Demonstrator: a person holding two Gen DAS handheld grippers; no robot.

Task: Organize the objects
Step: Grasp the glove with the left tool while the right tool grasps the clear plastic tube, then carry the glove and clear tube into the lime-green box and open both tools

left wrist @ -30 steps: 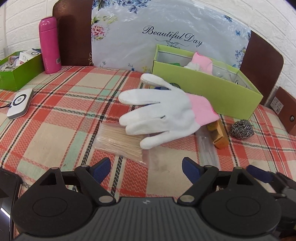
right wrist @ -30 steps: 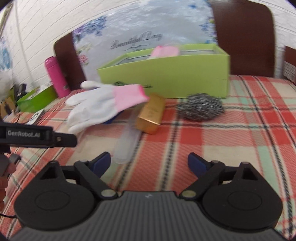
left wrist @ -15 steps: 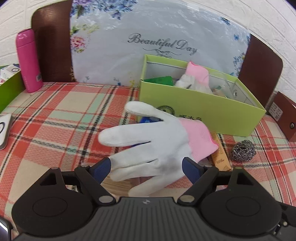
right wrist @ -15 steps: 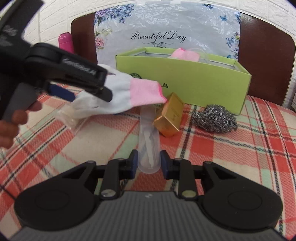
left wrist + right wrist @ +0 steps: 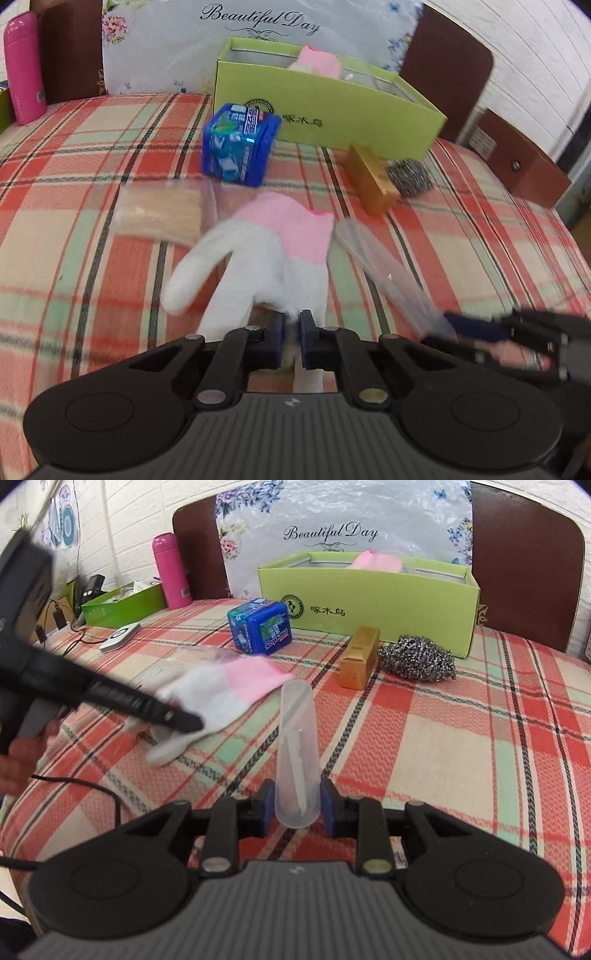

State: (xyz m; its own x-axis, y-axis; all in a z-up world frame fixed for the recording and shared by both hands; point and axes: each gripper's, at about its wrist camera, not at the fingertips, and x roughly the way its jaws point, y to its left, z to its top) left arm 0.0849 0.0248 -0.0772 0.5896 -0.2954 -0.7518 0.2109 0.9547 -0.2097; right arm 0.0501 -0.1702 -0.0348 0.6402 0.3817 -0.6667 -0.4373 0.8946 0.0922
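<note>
Plaid tablecloth (image 5: pixel 461 738), blue tin (image 5: pixel 260 627), gold box (image 5: pixel 360 657), steel scourer (image 5: pixel 419 659) before green box (image 5: pixel 369 605)

a plaid tablecloth (image 5: pixel 461 746) covers the table, with dark brown chair backs (image 5: pixel 524 554) against a white brick wall (image 5: pixel 122 513).

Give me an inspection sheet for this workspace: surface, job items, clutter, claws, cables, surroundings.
Surface: red-green plaid tablecloth.
Job's things: white glove with pink cuff; clear plastic tube; open lime-green cardboard box at the back, another pink-cuffed glove inside.
Clutter: blue mint tin, gold carton, steel wool scourer, bag of wooden sticks, pink bottle.
Claws: left claw shut on glove; right claw shut on tube.
Cables: black cable at left table edge.
Surroundings: floral "Beautiful Day" bag, brown chair backs, white brick wall.
</note>
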